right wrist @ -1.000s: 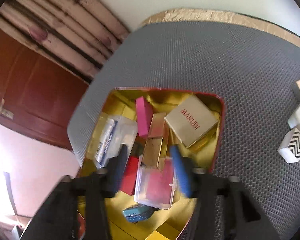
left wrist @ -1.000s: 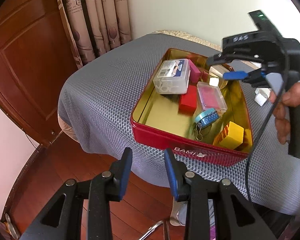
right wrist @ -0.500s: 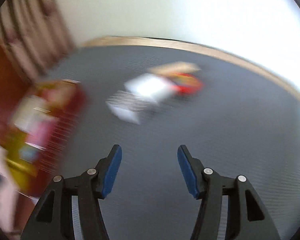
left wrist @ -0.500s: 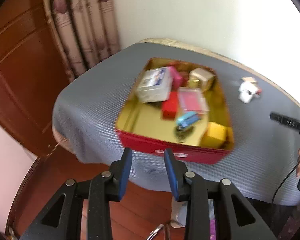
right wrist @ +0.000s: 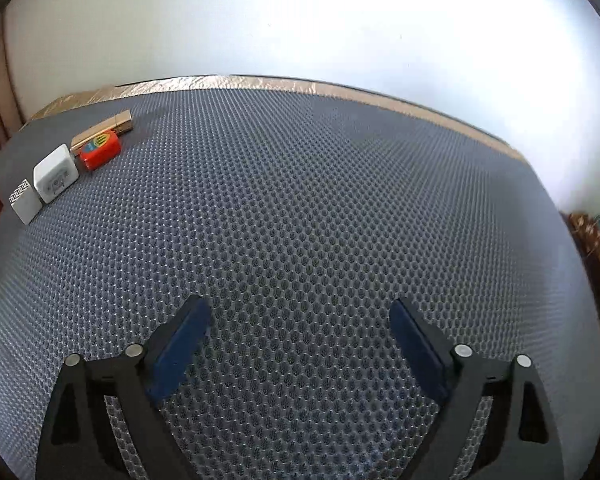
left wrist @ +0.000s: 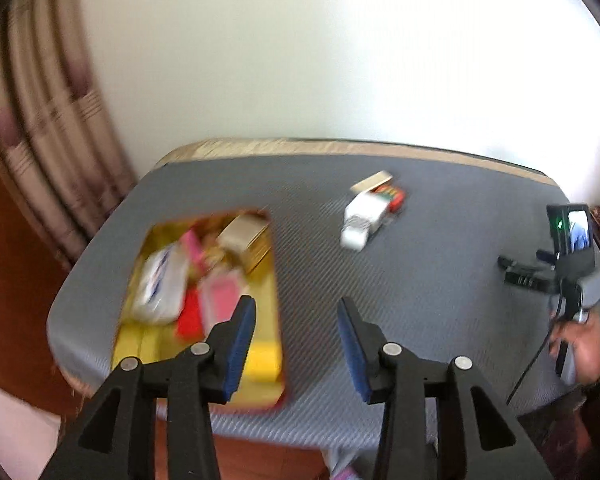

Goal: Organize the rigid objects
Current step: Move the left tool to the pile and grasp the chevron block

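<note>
Between picks: both claws released, empty.
Next: right gripper (right wrist: 300,344) reaches far left-forward for red box (right wrist: 100,149); tin (left wrist: 278,320) under left gripper (left wrist: 296,340).

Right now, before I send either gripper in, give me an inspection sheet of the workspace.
Surface: grey mesh mat, tan trim at the far edge.
Job's things: red tin holding blurred boxes; row of four small items loose on the mat.
Clutter: nothing seen.
Grippers: left gripper open, empty; right gripper open, empty.
Cables: black cable hanging below the right hand.
Surroundings: white wall, curtain.
</note>
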`<state>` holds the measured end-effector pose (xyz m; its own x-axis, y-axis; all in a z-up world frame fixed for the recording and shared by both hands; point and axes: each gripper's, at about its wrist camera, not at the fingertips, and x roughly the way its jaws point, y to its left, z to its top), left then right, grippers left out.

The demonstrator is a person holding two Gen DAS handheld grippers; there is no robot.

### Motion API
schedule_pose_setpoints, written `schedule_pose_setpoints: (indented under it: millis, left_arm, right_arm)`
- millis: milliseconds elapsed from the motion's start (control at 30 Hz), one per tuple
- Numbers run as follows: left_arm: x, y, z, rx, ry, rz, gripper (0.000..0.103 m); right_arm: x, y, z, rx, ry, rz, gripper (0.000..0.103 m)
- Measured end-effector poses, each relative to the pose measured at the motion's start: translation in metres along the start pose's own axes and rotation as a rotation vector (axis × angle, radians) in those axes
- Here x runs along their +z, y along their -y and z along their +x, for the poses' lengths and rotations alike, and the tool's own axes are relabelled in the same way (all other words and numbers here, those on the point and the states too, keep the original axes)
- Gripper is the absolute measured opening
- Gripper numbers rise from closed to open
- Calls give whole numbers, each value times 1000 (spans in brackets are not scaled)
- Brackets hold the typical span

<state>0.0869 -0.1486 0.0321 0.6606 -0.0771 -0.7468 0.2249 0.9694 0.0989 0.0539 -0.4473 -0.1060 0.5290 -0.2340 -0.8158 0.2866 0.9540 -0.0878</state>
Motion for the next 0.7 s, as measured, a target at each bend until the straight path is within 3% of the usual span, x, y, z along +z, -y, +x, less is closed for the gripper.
schedule_pose_setpoints:
  millis: [167, 300, 467, 700]
  left_arm:
    - [46, 26, 51, -72, -25, 68, 44]
    - [72, 38, 110, -137, -107, 108, 44]
    - [78, 40, 165, -185, -202, 144, 44]
    - [83, 42, 194, -255, -259, 171, 44]
  right_arm:
    - [-1, 9, 4, 50, -12, 34, 99]
    - [-2, 8, 1, 61, -12, 24, 100]
    - [-4, 11, -1, 100, -10, 28, 102]
    - [-5, 15, -6, 111, -13, 17, 103]
